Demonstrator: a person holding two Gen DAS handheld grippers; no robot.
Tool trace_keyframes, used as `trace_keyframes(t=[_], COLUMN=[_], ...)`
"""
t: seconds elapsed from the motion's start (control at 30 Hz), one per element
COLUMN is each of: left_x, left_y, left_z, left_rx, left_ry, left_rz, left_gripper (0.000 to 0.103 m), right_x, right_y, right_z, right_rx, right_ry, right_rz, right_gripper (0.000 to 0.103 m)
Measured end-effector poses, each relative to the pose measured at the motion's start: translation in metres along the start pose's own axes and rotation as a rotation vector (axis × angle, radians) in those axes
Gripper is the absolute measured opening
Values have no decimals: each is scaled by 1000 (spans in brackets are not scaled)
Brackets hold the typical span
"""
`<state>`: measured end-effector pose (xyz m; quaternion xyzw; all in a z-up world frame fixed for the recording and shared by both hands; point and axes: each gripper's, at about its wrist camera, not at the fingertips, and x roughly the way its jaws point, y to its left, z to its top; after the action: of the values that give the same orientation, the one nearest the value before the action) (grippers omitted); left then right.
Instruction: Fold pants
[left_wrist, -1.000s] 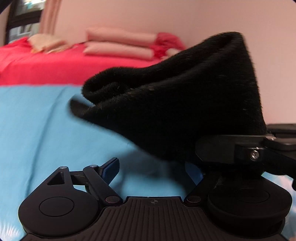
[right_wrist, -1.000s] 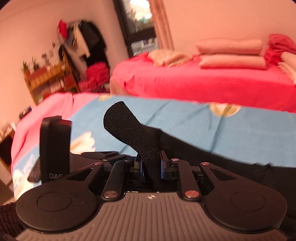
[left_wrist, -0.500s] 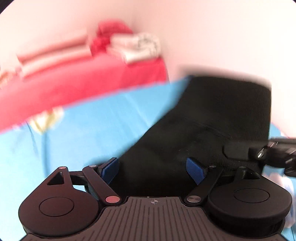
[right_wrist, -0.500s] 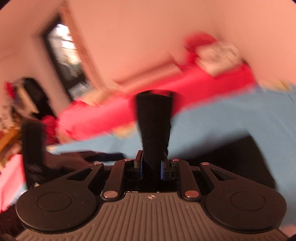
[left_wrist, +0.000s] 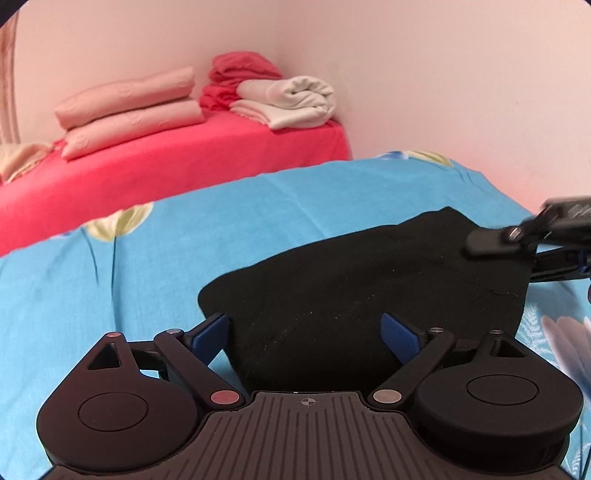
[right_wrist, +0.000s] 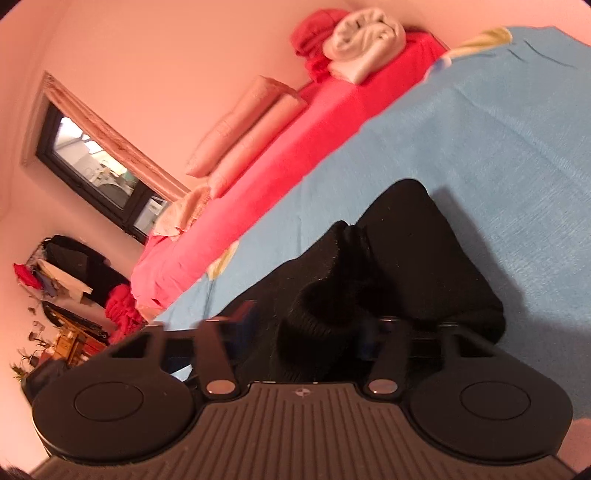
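A home bedroom: red bed with stacked pillows (folded towels too).

Soft, even indoor light, pinkish cast. Fisheye bending and dark corners in both views. Right-wrist view tilted, slightly smeared. Pants near-featureless black. Window bright.

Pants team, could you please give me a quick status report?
Left gripper open. Right gripper open, cloth bunched between. Pants flat on blue sheet. Nothing blocking.
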<state>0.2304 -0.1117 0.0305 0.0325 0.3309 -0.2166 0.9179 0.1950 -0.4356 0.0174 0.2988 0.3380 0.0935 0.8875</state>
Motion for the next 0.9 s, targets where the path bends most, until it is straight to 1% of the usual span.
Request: trace_keyframes(t=[0.03,0.07,0.1,0.13,0.17,0.2,0.23,0.27,0.33,0.37,0.4,0.43,0.47,0.5,0.53,0.57,0.6,0.73,0.8,0.83,0.87,0.9], left_x=[-2,-3,-2,-3,-4,-4,-2,1,9,12,12,11,11,11,11,11,10,10,9,8,7,6], left_y=[0,0,-2,-5,-8,-11,-14,-18,-26,-30,-33,-35,-36,-35,-34,-32,-31,-34,-35,-34,-34,-32], left_z=[0,1,3,4,5,6,7,7,4,2,0,-1,-1,-1,0,0,1,0,0,0,0,0], left_rx=[-10,-14,-13,-10,-9,-9,-8,-1,37,59,79,93,99,98,91,81,73,71,70,70,68,65], left_ry=[-2,-4,-8,-15,-25,-37,-44,-43,-25,-21,-25,-28,-27,-23,-18,-14,-11,-6,1,4,9,13], left_rz=[-1,-2,-1,-10,-24,-32,-31,-23,-4,14,29,38,45,46,44,43,43,64,72,73,73,72], left_gripper=[103,103,103,103,103,103,103,103,103,103,103,103,103,103,103,103,103,103,103,103,103,103], right_x=[3,4,-3,-11,-22,-32,-38,-37,-18,-11,-14,-20,-27,-35,-42,-46,-47,-27,-13,-6,-2,-1], right_y=[6,14,26,35,40,41,38,30,8,-6,-15,-18,-16,-11,-4,5,14,48,56,56,54,50], right_z=[0,0,-4,-4,-1,1,3,3,1,-1,-3,-3,-2,-2,-1,-1,-2,-21,-32,-36,-40,-42], right_rx=[-23,-69,-125,-167,-184,-187,-178,-166,-159,-128,-93,-73,-72,-92,-124,-170,-220,-442,-522,-550,-569,-574], right_ry=[8,5,-22,-70,-122,-164,-192,-199,-145,-119,-134,-154,-190,-250,-312,-356,-369,-298,-242,-216,-201,-199], right_rz=[-48,-100,-125,-123,-91,-55,-40,-57,-177,-199,-155,-128,-140,-185,-251,-300,-314,-314,-320,-342,-377,-430], right_gripper=[20,19,19,19,19,19,19,20,22,20,21,24,33,37,47,54,56,57,59,61,65,69])
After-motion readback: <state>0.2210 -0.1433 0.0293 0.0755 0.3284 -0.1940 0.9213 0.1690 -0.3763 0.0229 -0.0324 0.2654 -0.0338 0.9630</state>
